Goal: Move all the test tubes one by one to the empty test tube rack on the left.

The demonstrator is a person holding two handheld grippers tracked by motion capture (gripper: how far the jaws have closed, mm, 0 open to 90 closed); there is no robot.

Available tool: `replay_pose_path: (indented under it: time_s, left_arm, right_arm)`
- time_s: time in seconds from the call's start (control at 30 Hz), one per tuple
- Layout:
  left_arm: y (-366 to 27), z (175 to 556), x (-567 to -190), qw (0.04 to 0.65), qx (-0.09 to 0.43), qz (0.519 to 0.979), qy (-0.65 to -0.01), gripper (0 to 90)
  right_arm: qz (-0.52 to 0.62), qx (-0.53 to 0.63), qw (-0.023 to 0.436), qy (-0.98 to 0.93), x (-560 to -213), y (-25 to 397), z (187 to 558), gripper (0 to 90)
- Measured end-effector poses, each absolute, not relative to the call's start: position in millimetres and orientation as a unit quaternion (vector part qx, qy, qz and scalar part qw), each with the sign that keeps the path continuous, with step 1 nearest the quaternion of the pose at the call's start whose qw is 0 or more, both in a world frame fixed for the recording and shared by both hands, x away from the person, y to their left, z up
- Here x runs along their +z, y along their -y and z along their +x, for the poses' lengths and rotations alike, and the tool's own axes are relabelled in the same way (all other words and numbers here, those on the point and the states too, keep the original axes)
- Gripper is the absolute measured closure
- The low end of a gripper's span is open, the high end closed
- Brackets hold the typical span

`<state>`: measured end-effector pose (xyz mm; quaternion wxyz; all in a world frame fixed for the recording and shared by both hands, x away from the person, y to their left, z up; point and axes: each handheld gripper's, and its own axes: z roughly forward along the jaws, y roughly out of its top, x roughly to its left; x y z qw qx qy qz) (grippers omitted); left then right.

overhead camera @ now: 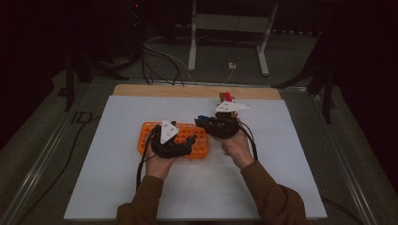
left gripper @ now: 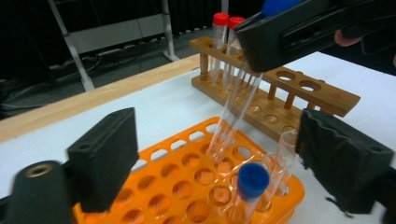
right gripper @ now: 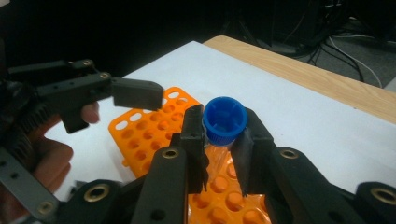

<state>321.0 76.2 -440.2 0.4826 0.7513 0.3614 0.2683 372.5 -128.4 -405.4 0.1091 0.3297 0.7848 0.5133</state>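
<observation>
My right gripper is shut on a clear tube with a blue cap. It holds this tube tilted, the lower end in a hole of the orange rack. My left gripper stands open over the rack's right end, its jaws apart on either side of a second blue-capped tube that stands in the rack. In the high view the left gripper is over the orange rack and the right gripper is just beyond it.
A wooden rack stands behind the orange one, with two red-capped tubes at its far end and several open holes. In the high view this wooden rack sits near the white mat's back edge.
</observation>
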Motion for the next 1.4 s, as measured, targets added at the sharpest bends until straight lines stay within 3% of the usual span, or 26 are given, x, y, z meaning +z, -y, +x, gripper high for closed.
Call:
replay_pose_path:
  time_s: [0.13, 0.4, 0.53, 0.9, 1.27, 1.4]
  left_arm:
    - [-70, 323, -439, 0.481, 0.276, 0.753, -0.354, 23.7]
    - [-67, 328, -441, 0.475, 0.272, 0.764, -0.343, 56.3]
    - [-68, 329, -441, 0.474, 0.269, 0.766, -0.341, 65.8]
    - [-70, 329, -442, 0.468, 0.28, 0.769, -0.334, 76.6]
    - [-78, 331, -444, 0.466, 0.279, 0.762, -0.351, 77.0]
    - [-81, 331, -447, 0.468, 0.276, 0.76, -0.356, 77.0]
  right_arm:
    - [0.328, 0.519, 0.097, -0.784, -405, 124, 372, 76.2]
    - [0.32, 0.52, 0.088, -0.787, -404, 115, 370, 76.2]
    - [0.315, 0.518, 0.089, -0.79, -404, 112, 369, 76.2]
    - [0.31, 0.517, 0.087, -0.793, -405, 109, 370, 74.5]
    - [0.312, 0.533, 0.088, -0.781, -402, 116, 371, 38.0]
    - [0.312, 0.527, 0.105, -0.784, -403, 117, 369, 32.7]
